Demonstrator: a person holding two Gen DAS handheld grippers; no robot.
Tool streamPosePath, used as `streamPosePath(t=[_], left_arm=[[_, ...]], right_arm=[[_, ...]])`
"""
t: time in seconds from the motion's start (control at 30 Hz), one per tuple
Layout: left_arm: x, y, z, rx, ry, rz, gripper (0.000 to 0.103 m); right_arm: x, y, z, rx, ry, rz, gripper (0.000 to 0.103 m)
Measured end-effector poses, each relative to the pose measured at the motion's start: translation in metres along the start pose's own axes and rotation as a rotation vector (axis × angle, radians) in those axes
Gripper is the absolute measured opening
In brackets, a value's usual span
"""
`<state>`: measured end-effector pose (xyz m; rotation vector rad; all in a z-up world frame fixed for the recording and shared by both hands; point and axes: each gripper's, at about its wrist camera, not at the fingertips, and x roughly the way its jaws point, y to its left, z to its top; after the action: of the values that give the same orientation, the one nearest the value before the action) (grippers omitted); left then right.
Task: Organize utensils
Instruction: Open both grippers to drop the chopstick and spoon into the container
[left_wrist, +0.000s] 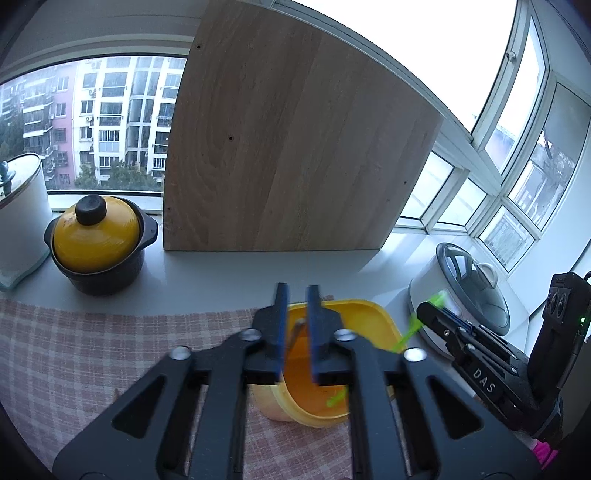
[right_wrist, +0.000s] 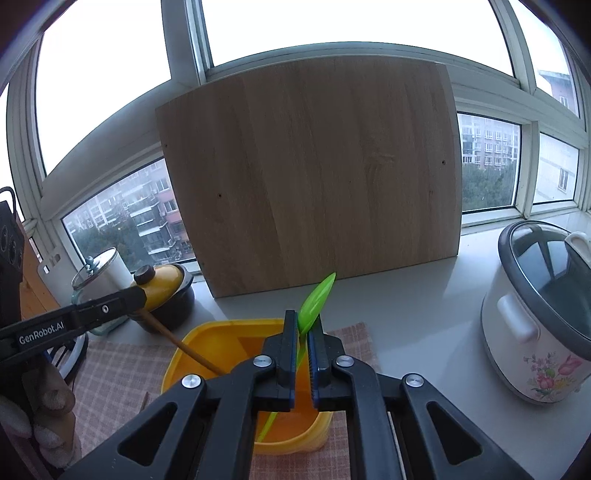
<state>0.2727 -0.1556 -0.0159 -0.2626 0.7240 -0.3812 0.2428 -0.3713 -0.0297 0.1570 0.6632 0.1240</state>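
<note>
- Yellow tub (right_wrist: 207, 334) sits on a checked cloth (left_wrist: 92, 343) on the bench (right_wrist: 424, 317), in front of an upright wooden board (right_wrist: 314, 173).
- Left gripper (left_wrist: 297, 325): fingers slightly spread above the tub; a brown stick (right_wrist: 192, 350) slants between them into the tub, no pressing contact visible.
- Right gripper (right_wrist: 303, 343): fingers narrowly parted around a green spoon (right_wrist: 316, 301), bowl pointing to 1 o'clock, handle down in the tub; contact cannot be told.
- Rice cooker (right_wrist: 535, 314) at 3 o'clock; yellow-lidded pot (left_wrist: 96, 243) at 9 o'clock.

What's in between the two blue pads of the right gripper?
In the right wrist view, a green plastic spoon stands between them, above the yellow plastic tub.
</note>
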Motion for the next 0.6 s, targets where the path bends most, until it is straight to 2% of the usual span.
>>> streamPosePath(t=[0.03, 0.13, 0.3, 0.4, 0.5, 0.6], left_arm=[[-0.001, 0.000, 0.000, 0.005, -0.001, 0.000, 0.032], [-0.007, -0.003, -0.002, 0.026, -0.015, 0.013, 0.032], [-0.017, -0.003, -0.005, 0.028, -0.027, 0.011, 0.032], [-0.022, -0.003, -0.007, 0.034, -0.031, 0.011, 0.033], [-0.026, -0.004, -0.010, 0.041, -0.032, 0.014, 0.034], [-0.030, -0.005, -0.014, 0.048, -0.029, 0.016, 0.034]], right_arm=[[-0.002, 0.001, -0.001, -0.001, -0.004, 0.000, 0.022], [-0.005, 0.004, -0.004, -0.013, -0.001, -0.011, 0.023], [-0.014, 0.007, -0.011, -0.016, -0.001, -0.018, 0.031], [-0.021, 0.008, -0.013, -0.009, -0.003, -0.017, 0.041], [-0.027, 0.009, -0.017, -0.015, -0.004, -0.023, 0.042], [-0.034, 0.010, -0.021, -0.007, -0.011, -0.025, 0.062]])
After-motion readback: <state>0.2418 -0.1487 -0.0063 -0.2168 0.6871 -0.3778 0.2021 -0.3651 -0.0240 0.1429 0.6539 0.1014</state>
